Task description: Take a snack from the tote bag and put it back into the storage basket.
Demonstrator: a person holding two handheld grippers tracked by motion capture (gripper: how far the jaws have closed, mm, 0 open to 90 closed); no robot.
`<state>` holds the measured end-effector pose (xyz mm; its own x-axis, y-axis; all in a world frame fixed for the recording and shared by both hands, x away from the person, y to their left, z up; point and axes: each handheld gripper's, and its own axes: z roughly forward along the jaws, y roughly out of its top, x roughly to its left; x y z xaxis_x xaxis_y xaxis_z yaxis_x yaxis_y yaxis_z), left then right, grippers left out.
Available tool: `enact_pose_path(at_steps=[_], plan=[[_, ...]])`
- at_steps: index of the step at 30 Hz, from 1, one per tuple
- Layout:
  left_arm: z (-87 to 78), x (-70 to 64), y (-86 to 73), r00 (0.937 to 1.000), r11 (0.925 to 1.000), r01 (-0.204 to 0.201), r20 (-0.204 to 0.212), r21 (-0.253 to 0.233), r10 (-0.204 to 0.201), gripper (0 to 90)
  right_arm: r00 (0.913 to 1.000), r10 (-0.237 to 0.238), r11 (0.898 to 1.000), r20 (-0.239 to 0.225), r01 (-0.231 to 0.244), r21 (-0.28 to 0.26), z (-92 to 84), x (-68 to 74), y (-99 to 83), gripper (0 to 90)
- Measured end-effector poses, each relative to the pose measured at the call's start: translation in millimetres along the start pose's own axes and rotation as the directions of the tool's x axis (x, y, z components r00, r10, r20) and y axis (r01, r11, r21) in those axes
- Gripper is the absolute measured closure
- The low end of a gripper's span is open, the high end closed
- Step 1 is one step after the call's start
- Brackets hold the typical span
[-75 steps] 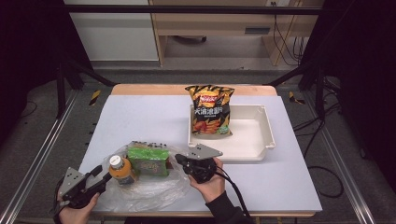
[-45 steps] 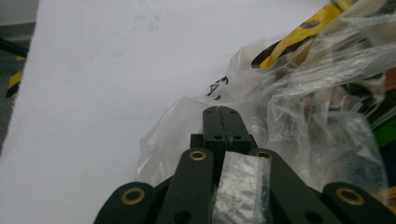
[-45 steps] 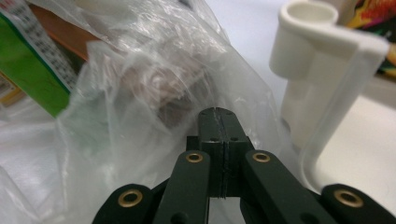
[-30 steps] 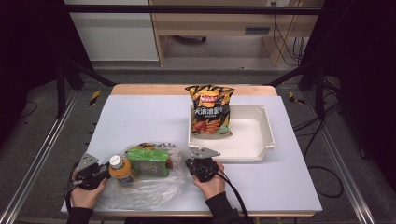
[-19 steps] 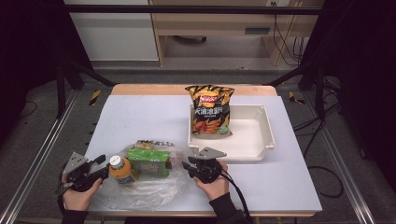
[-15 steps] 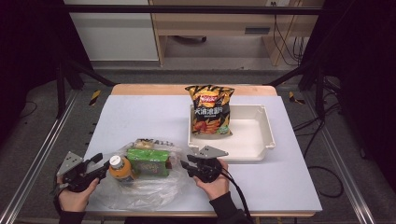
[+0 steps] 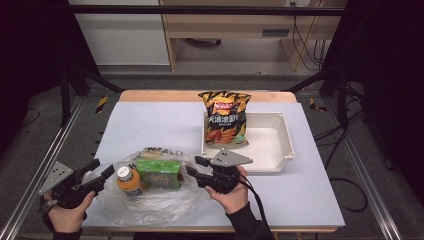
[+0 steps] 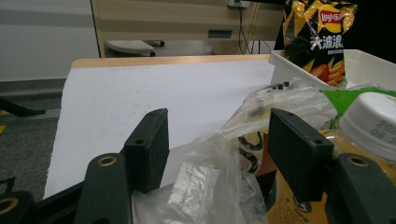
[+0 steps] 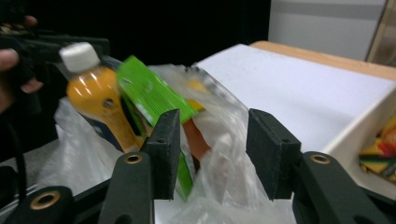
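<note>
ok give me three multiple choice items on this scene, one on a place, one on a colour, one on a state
1. Where does the chip bag stand?
A. in the white tray
B. inside the clear plastic bag
C. on the floor

2. What colour is the cap of the juice bottle?
A. red
B. white
C. blue

3. How do the left tongs stand?
A. shut on the bottle
B. shut on the chip bag
C. open, with plastic film between the jaws

Answers:
1 A, the high view shows it upright at the tray's left end.
2 B, the right gripper view shows a white cap on orange juice.
3 C, the left gripper view shows the pads apart, having just been opening.
</note>
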<state>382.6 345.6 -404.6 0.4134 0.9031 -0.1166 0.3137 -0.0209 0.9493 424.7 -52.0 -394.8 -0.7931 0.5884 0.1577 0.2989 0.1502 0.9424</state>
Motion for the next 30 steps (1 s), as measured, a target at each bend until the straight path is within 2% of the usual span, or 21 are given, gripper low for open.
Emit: enact_pose_path(at_steps=[5, 9, 13, 23, 30], plan=[[3.1, -1.0, -2.1, 0.9998, 0.9997, -0.015, -0.015, 0.021, 0.015, 38.4, 0.9994, -0.013, 1.0, -0.033, 0.013, -0.013, 0.9, 9.7, 9.0, 49.7], [4.6, 0.4, -4.9, 0.9997, 0.9994, -0.012, -0.019, 0.034, 0.013, 38.4, 0.9987, -0.017, 1.0, -0.047, 0.017, 0.014, 10.7, 14.4, 7.7, 46.2], [5.9, 0.6, -6.5, 0.9994, 0.9991, -0.017, -0.029, 0.04, 0.018, 38.4, 0.9981, -0.011, 1.0, -0.06, 0.011, 0.001, 20.4, 18.0, 3.9, 45.3], [11.4, 3.9, -13.2, 0.9991, 0.9978, -0.004, -0.043, 0.067, 0.007, 38.6, 0.9989, -0.015, 0.997, -0.045, 0.018, 0.078, 42.0, 18.9, -2.2, 41.9], [17.4, 3.5, -18.1, 0.9989, 0.9954, -0.006, -0.045, 0.096, 0.01, 38.6, 0.9981, -0.029, 0.992, -0.054, 0.036, 0.124, 55.8, 22.8, -6.8, 44.9]])
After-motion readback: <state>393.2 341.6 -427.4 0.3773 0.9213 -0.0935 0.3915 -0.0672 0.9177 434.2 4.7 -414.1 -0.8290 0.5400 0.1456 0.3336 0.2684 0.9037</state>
